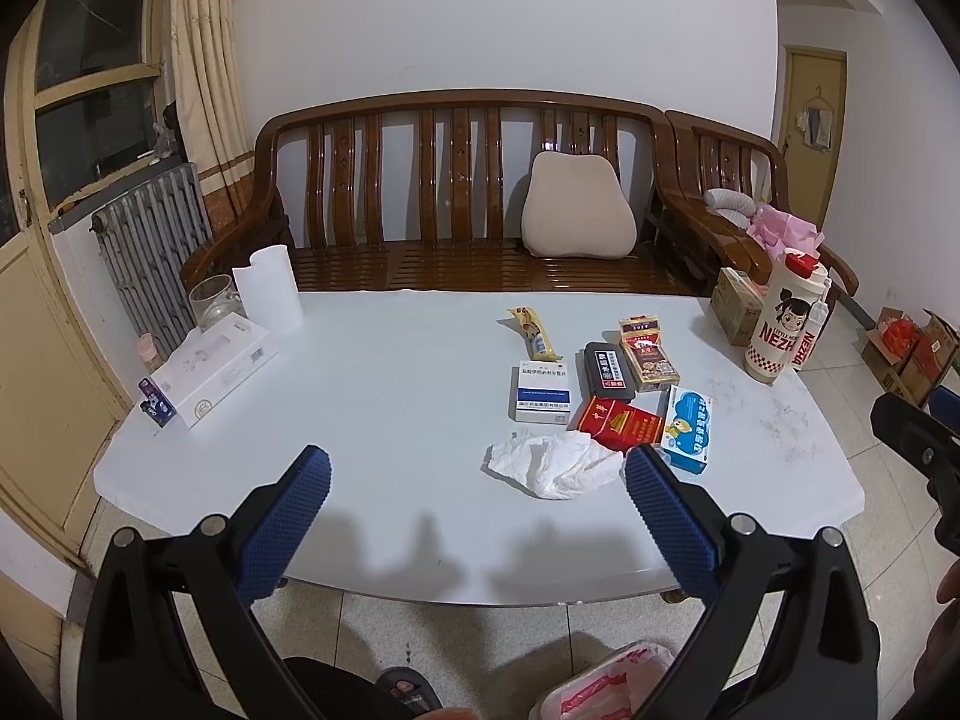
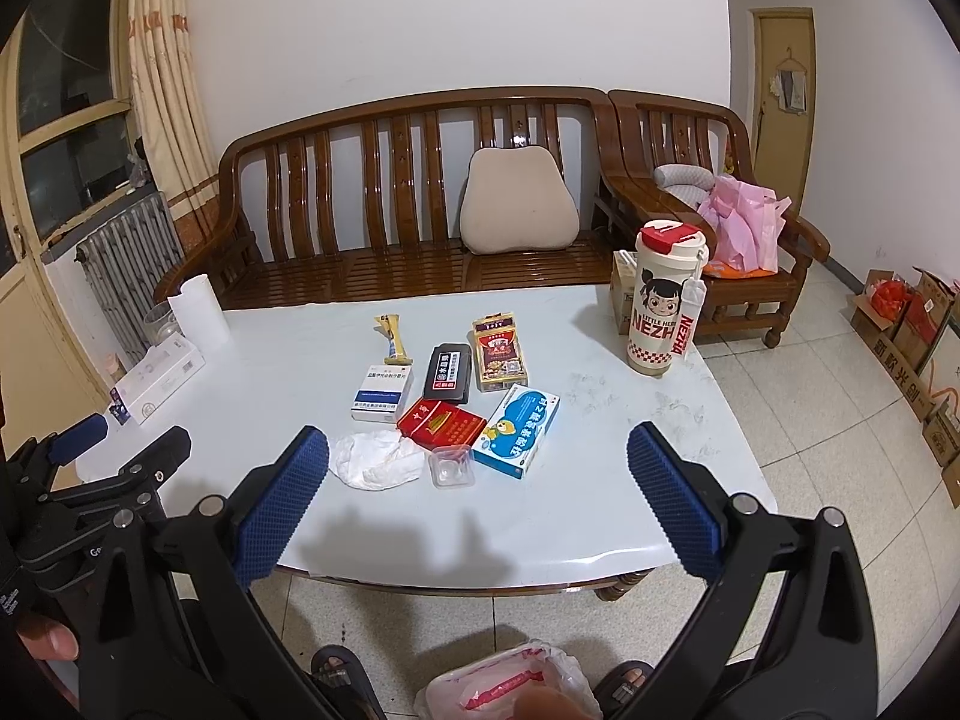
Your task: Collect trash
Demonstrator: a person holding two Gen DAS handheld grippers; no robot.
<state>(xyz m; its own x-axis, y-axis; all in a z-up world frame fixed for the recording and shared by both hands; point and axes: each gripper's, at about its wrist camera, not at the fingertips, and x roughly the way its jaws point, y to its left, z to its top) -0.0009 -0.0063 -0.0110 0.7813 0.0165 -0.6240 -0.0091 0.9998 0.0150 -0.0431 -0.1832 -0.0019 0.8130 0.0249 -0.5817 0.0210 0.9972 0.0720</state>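
Note:
A crumpled white tissue [image 1: 555,461] [image 2: 378,459] lies near the front of the white table [image 1: 372,420] [image 2: 570,510]. Beside it sit a clear plastic cup [image 2: 452,466], a red box [image 1: 618,426] [image 2: 441,423], a blue-and-white box [image 1: 687,429] [image 2: 519,429], a white medicine box [image 1: 543,394] [image 2: 382,393], a black case [image 1: 609,370] [image 2: 449,373], a card pack [image 1: 648,354] [image 2: 498,351] and a yellow wrapper [image 1: 533,333] [image 2: 393,339]. My left gripper [image 1: 477,501] is open and empty above the table's front edge, short of the tissue. My right gripper [image 2: 478,498] is open and empty, in front of the cup.
A white plastic bag with red print [image 1: 606,684] [image 2: 510,684] sits on the floor below the table. A NEZHA tumbler [image 1: 783,318] [image 2: 663,300] stands at the right. A paper roll [image 1: 268,288], glass jar [image 1: 211,300] and white box [image 1: 210,369] sit at the left. A wooden bench [image 1: 456,204] stands behind.

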